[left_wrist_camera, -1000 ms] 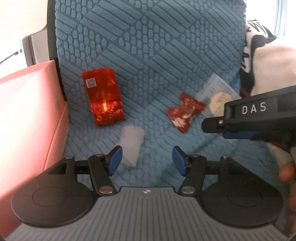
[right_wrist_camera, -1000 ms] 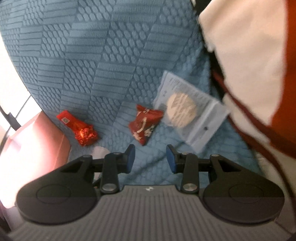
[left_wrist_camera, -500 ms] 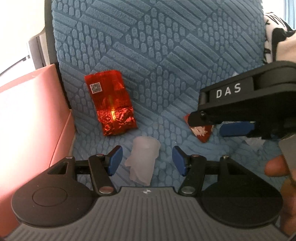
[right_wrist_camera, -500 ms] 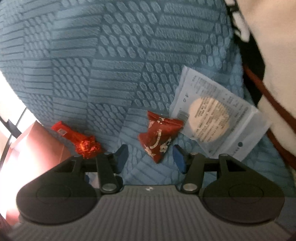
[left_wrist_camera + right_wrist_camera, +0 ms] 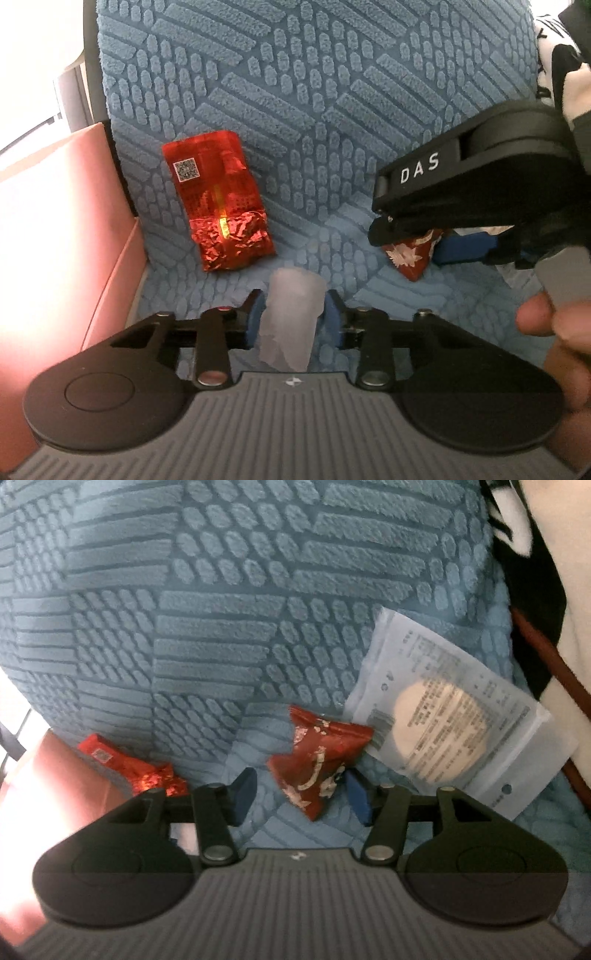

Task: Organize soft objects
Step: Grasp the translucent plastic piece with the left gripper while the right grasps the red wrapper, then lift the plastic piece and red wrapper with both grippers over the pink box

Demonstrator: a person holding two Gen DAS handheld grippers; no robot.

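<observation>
L wrist view: my left gripper (image 5: pixel 291 317) has both pads touching a whitish soft lump (image 5: pixel 290 317) at 6 o'clock, closed on it w/ light squeeze. Red foil pouch (image 5: pixel 219 201) sits at 10 o'clock, pink box (image 5: pixel 55 236) at 9. Lift straight, don't crush.

R wrist view: my right gripper (image 5: pixel 301 797) is wide open around the crinkled red packet (image 5: pixel 317 762), not pinching yet. Clear sachet (image 5: pixel 450 723) at 2 o'clock touches it; close slow, centre first.

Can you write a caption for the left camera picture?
Left tool pinches a white wrapper on the blue blanket.
</observation>
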